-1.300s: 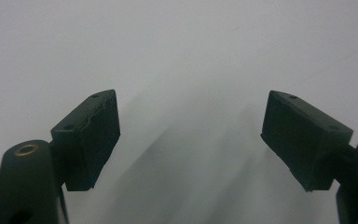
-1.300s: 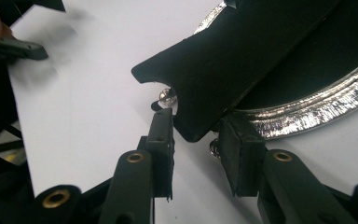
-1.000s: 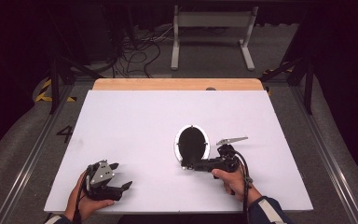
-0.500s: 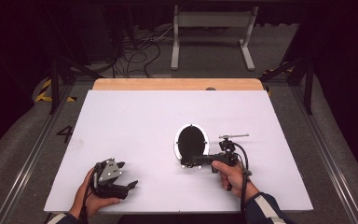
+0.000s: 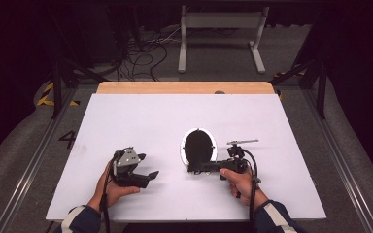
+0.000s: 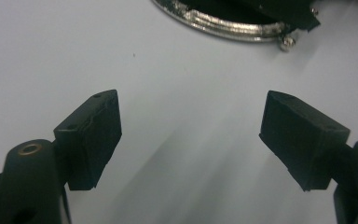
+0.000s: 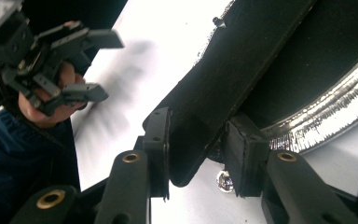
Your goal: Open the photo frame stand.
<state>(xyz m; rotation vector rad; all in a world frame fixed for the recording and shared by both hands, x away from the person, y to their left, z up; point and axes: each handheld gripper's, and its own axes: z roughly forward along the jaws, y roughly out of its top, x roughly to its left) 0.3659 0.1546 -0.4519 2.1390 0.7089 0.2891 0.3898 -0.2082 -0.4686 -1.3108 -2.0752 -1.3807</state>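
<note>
R tongs (image 7: 196, 154) were clamped on the pan (image 5: 199, 145) handle (image 7: 223, 93), jaws just closing. Pan sat mid-desk (image 5: 141, 116), slightly right of ctr. L tongs (image 5: 145, 166) wide open, nothing btwn, pointing at pan, near its left.

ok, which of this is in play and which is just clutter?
In play: pan; right gripper, jaws just closing onto its handle; left gripper, open, nearby.
Lying about: floor cables; white stand; striped tape.
</note>
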